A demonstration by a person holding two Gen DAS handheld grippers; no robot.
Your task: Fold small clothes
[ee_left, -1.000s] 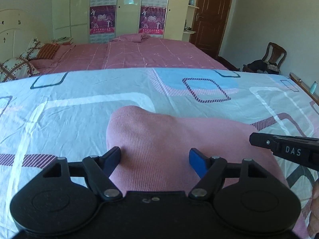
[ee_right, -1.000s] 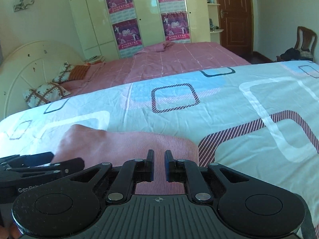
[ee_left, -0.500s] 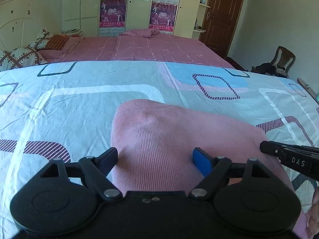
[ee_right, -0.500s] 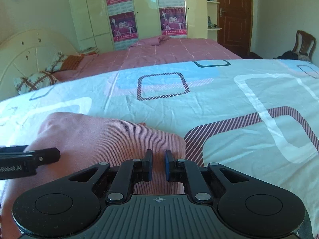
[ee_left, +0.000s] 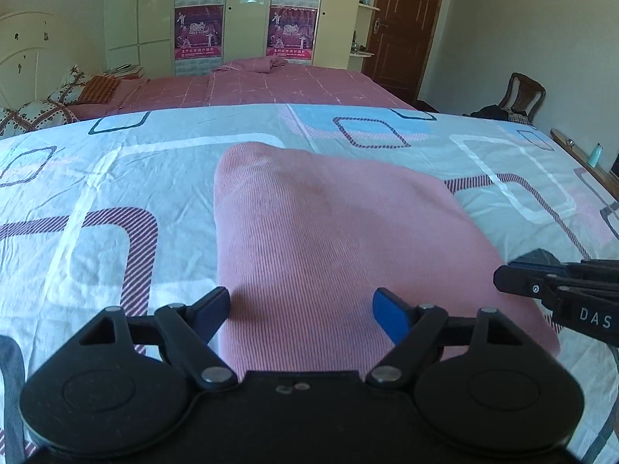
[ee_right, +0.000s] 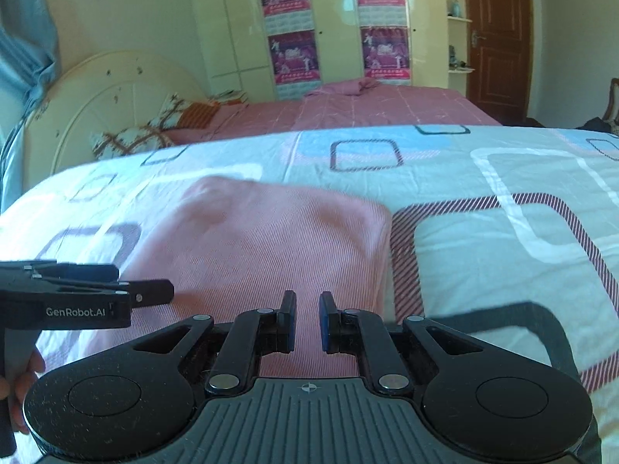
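Note:
A folded pink ribbed garment (ee_left: 329, 239) lies flat on the patterned bedsheet (ee_left: 96, 201); it also shows in the right wrist view (ee_right: 263, 247). My left gripper (ee_left: 301, 309) is open wide and empty, just above the garment's near left part. My right gripper (ee_right: 307, 315) hovers over the garment's near right part with its jaws a narrow gap apart and nothing between them. Each gripper shows from the side in the other's view, the right one (ee_left: 557, 290) and the left one (ee_right: 89, 297).
A second bed with a pink cover (ee_left: 271, 85) and pillows (ee_left: 46, 104) stands behind. A wardrobe with posters (ee_left: 240, 19), a brown door (ee_left: 402, 27) and a chair (ee_left: 518, 96) line the far wall. The sheet's right edge (ee_left: 580, 162) meets a wooden ledge.
Both grippers have risen and drawn back from the garment, so more of it shows. The right gripper's jaws have parted slightly. The garment stays flat on the sheet.

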